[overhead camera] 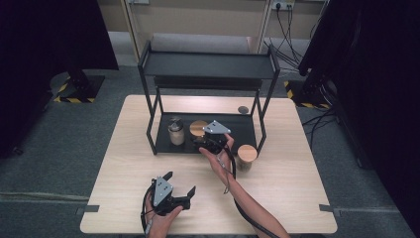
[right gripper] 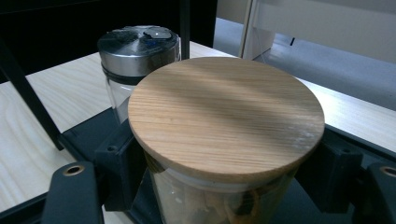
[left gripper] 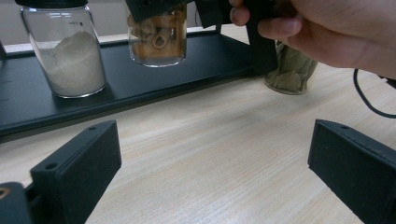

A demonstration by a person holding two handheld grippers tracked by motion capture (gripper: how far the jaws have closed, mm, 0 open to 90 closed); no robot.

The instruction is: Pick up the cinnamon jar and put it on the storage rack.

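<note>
The left gripper (overhead camera: 179,184) rests low over the table (overhead camera: 129,163), its jaws wide apart and empty. Farther, the right gripper (overhead camera: 204,142) is closed around the pasta jar (right gripper: 224,140) over the rack's bottom shelf (overhead camera: 237,130), beside the powder jar (overhead camera: 176,133).

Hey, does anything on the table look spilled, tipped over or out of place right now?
Nothing stands out. The glass jar with the wooden lid sits upright in the right gripper, over the black rack's lower shelf; no spill visible.

The high view looks down on my table (overhead camera: 148,198); my gripper views sit low, both catching the pasta jar (left gripper: 158,39).
</note>
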